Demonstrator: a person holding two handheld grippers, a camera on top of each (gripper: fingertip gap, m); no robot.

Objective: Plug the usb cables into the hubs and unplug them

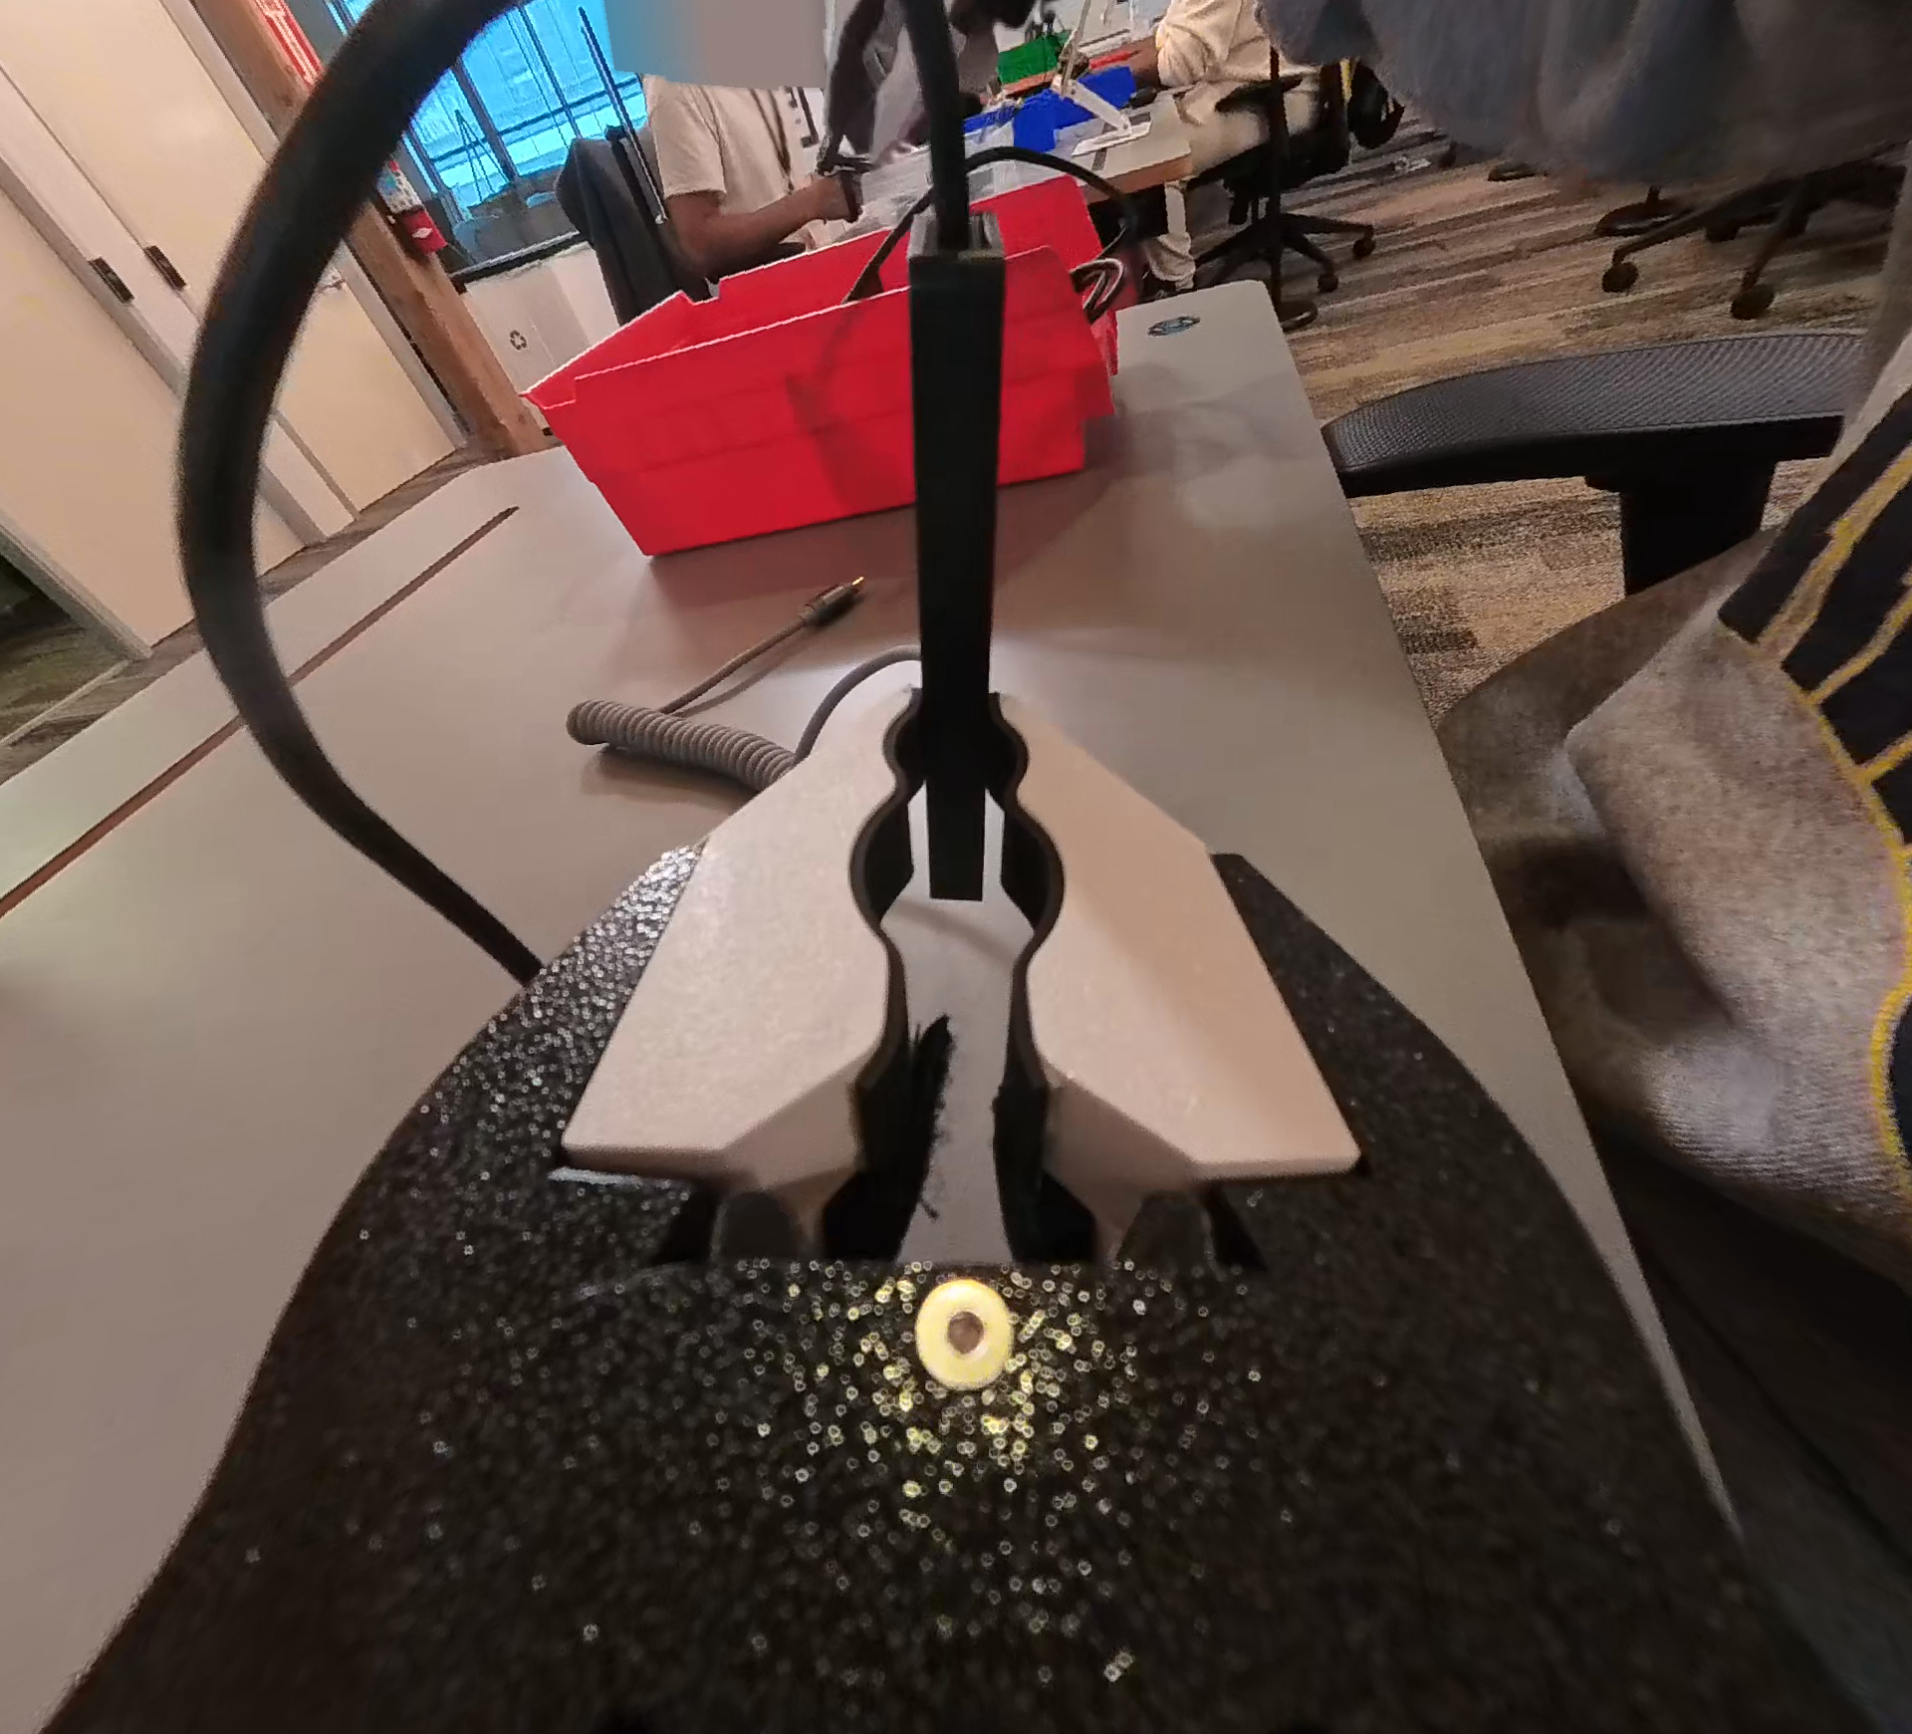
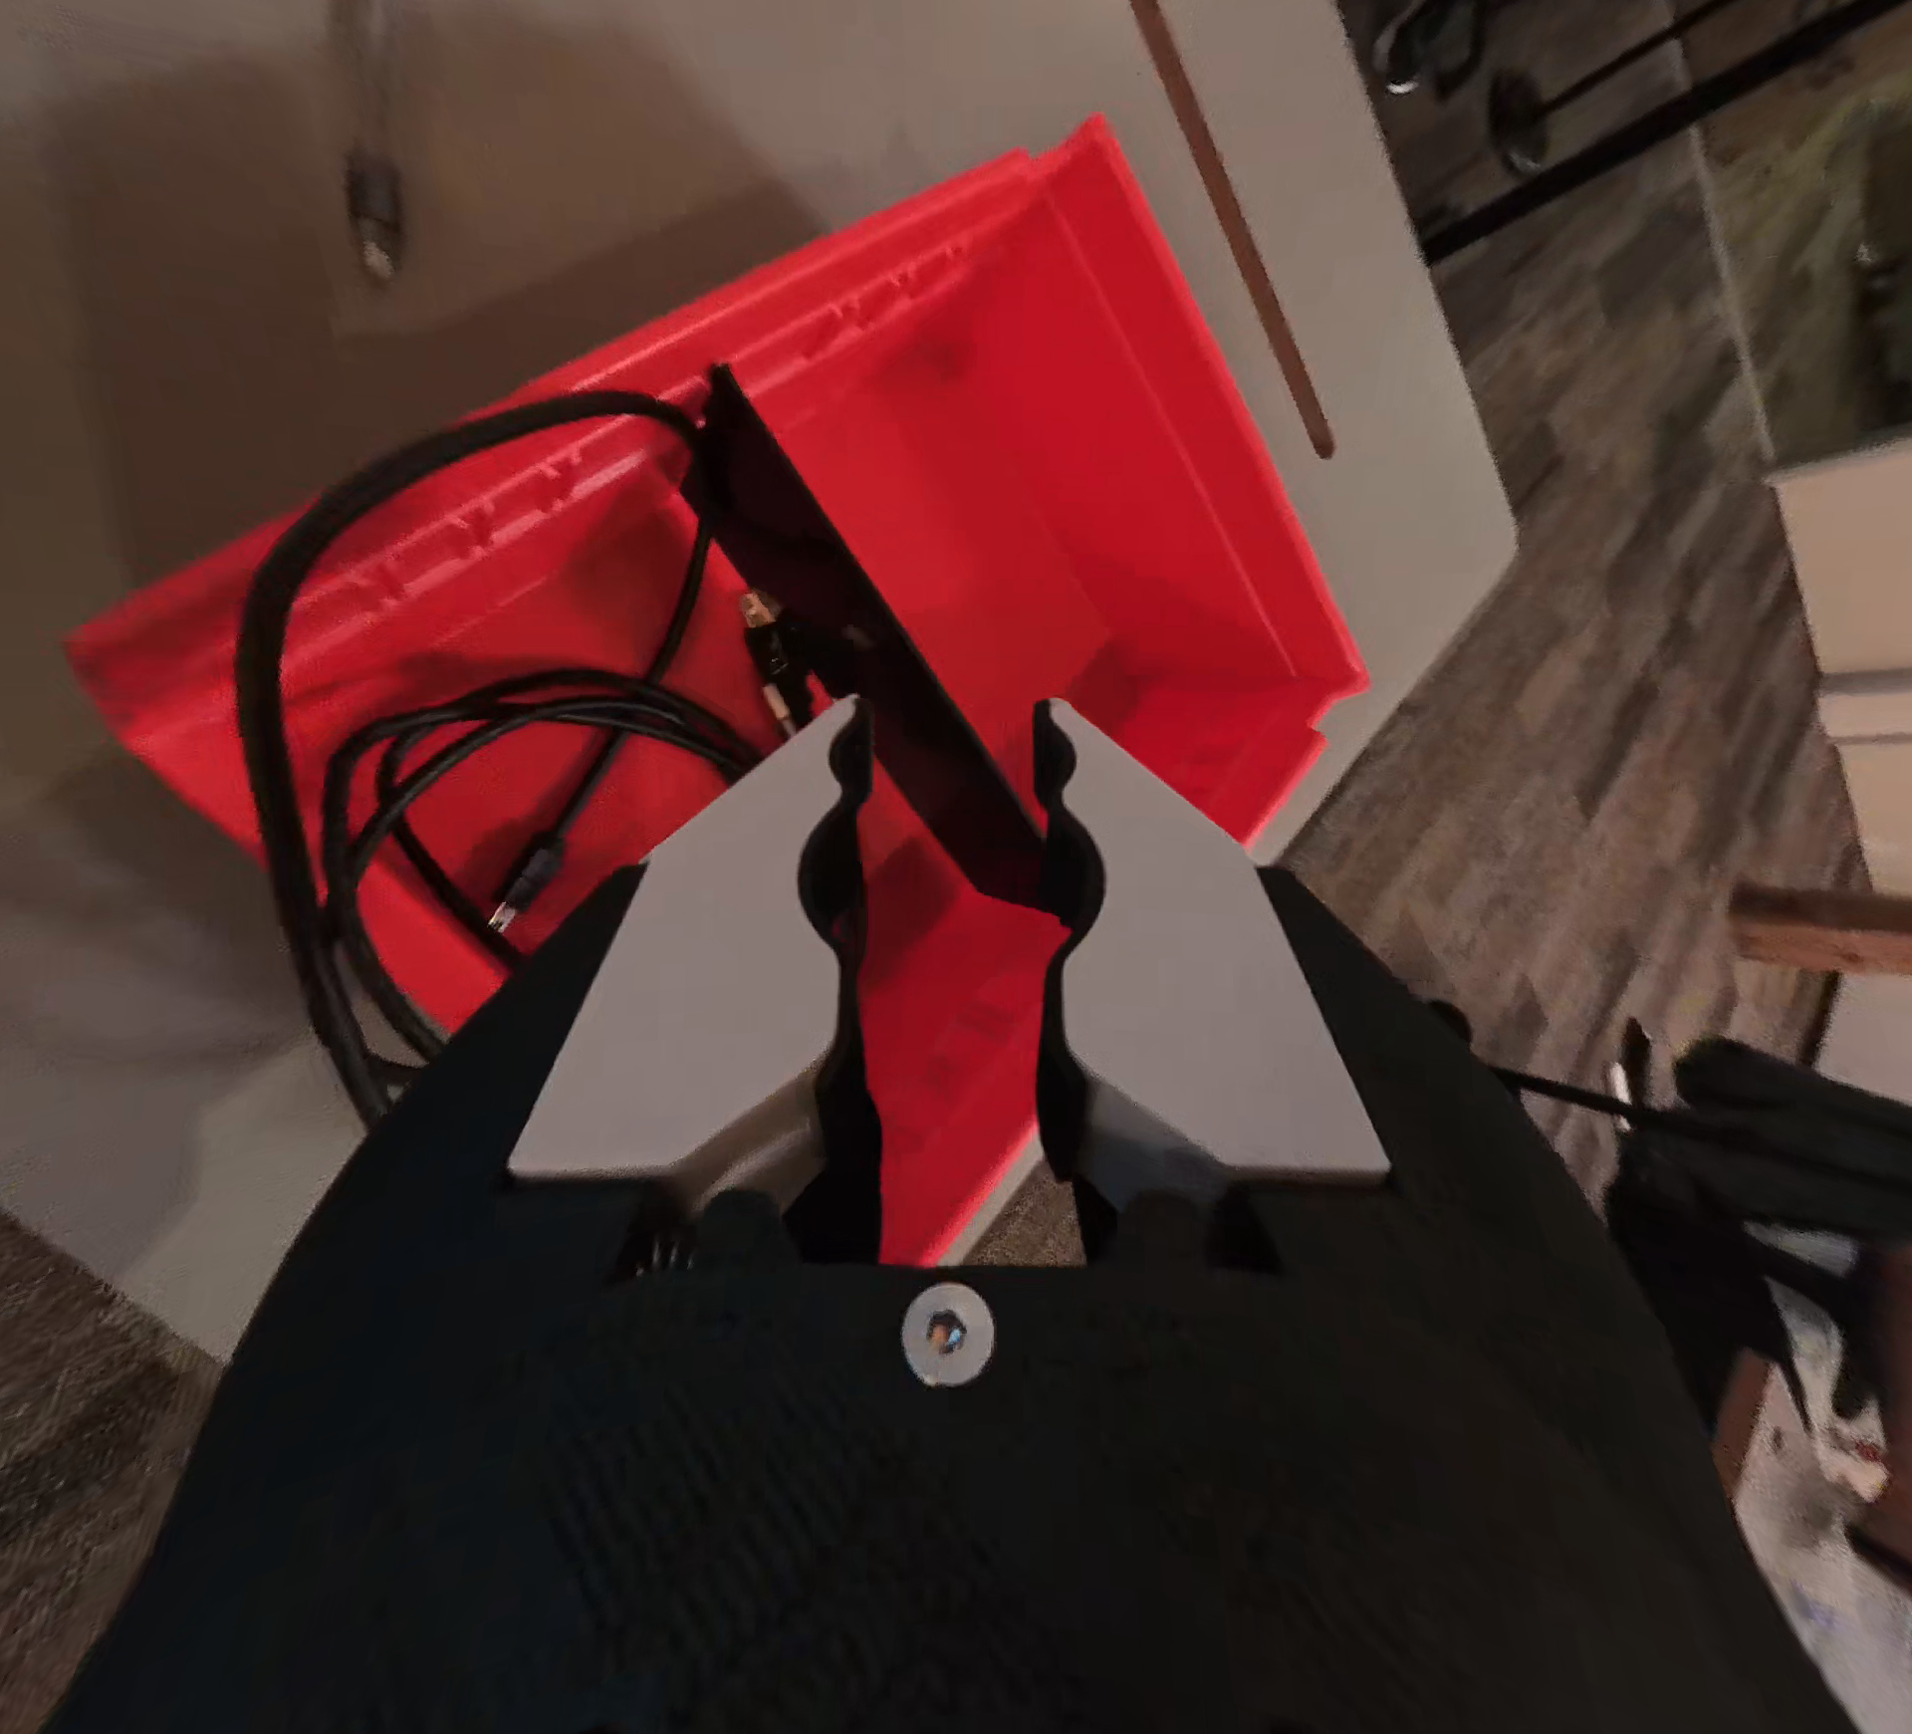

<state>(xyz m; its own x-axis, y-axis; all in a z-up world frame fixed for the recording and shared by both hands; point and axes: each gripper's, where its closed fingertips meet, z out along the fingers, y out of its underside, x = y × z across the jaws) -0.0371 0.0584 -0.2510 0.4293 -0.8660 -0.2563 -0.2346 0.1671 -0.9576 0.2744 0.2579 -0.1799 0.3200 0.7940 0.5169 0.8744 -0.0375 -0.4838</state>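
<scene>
My left gripper [image 1: 957, 732] is shut on one end of a long flat black hub [image 1: 957, 494], held edge-up above the grey table [image 1: 414, 857]. A thick black cable [image 1: 269, 318] leaves the hub's far end and arches over to the left. My right gripper [image 2: 947, 732] is open above a red bin [image 2: 1086, 494]. A black hub [image 2: 828, 598] slants in the bin, its near end between my fingers, close to the right finger [image 2: 1159, 960]. Black USB cables [image 2: 310, 753] with loose plugs [image 2: 771, 639] lie in the bin. I cannot tell whether both views show the same hub.
A grey coiled cable [image 1: 673, 738] with a metal plug [image 1: 828, 603] lies on the table before the red bin [image 1: 828, 422]; its plug also shows in the right wrist view [image 2: 372, 215]. A chair armrest [image 1: 1604, 412] and a person's grey sleeve [image 1: 1707, 960] are on the right. People sit at desks behind. About 40 cm separates my left fingertips from my right.
</scene>
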